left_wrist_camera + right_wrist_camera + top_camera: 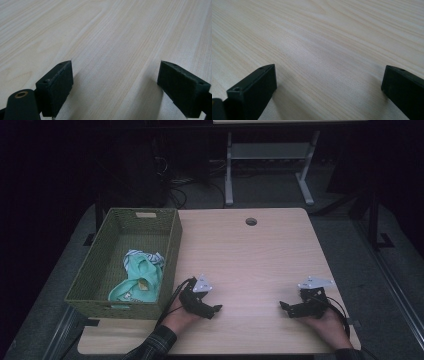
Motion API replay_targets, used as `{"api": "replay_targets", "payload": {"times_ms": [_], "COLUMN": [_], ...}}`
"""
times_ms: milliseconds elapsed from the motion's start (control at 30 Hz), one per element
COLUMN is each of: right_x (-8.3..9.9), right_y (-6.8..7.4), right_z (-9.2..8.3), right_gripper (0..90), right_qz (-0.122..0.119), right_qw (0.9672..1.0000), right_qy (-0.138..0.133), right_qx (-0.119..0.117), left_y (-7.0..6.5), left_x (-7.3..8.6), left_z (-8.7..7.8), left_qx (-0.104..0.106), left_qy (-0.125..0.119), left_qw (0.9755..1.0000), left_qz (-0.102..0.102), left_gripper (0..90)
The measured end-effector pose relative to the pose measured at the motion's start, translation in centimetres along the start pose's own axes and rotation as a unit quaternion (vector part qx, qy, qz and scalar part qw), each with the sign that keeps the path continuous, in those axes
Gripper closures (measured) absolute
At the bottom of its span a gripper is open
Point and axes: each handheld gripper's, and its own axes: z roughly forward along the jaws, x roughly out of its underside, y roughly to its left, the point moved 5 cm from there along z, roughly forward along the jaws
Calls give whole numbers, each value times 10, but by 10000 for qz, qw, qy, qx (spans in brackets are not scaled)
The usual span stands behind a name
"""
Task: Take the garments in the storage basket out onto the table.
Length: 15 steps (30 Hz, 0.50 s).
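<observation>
Resting low at the bottom of the high view, the left gripper (214, 309) and the right gripper (285, 306) lie on the table (250, 255), each held by a hand coming in from the lower edge, their tips turned toward each other across bare wood. In the left gripper view its two black jaws stand wide apart at the lower corners of the frame with nothing but pale wood grain between them, and the right gripper view tells the same: jaws spread to the lower left and lower right, empty, close over the tabletop (whether the pads actually touch the wood cannot be told). Outward from the left gripper, just to its left in the high view, sits a woven olive-green basket (170, 250), filling the left middle of the frame with its near right corner close beside that hand. Inside it, toward the lower right of its floor, lies a crumpled mint-green garment (137, 282) with a white and dark striped part at its upper end; its folds are too bunched to say what kind of garment it is. A small pale label sits on the basket's far wall. Near the table's far edge, upper centre, is a round cable hole (251, 221). Beyond the table the room is dark: a desk frame (270, 155) shows at the upper middle, its top cut off by the frame, with tangled cables on the floor to its left, hard to make out.
</observation>
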Motion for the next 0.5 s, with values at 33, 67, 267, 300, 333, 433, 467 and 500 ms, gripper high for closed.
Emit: {"api": "replay_targets", "payload": {"times_ms": [33,67,267,300,333,433,467,500], "right_x": [0,0,0,0,0,0,0,0], "right_y": [0,0,0,0,0,0,0,0], "right_z": [0,0,0,0,0,0,0,0], "right_gripper": [0,0,0,0,0,0,0,0], "right_qz": [0,0,1,1,1,0,1,1], "right_qw": [10000,10000,10000,10000,10000,10000,10000,10000], "right_qy": [0,-3,-3,-3,-3,-2,-4,-4], "right_qx": [0,1,2,2,-1,-2,-1,-1], "left_y": [0,0,1,1,2,2,2,2], "left_x": [0,-1,-3,-3,-4,-4,-4,-4], "left_z": [0,0,0,0,0,0,0,0], "left_qx": [0,4,1,1,8,16,32,32], "left_qy": [0,44,224,224,229,246,264,264], "left_qw": [10000,10000,9997,9997,9997,9997,9996,9996], "left_qz": [0,-3,-12,-12,-56,-61,-38,-38], "left_gripper": [125,124,126,127,128,128,128,129]}}
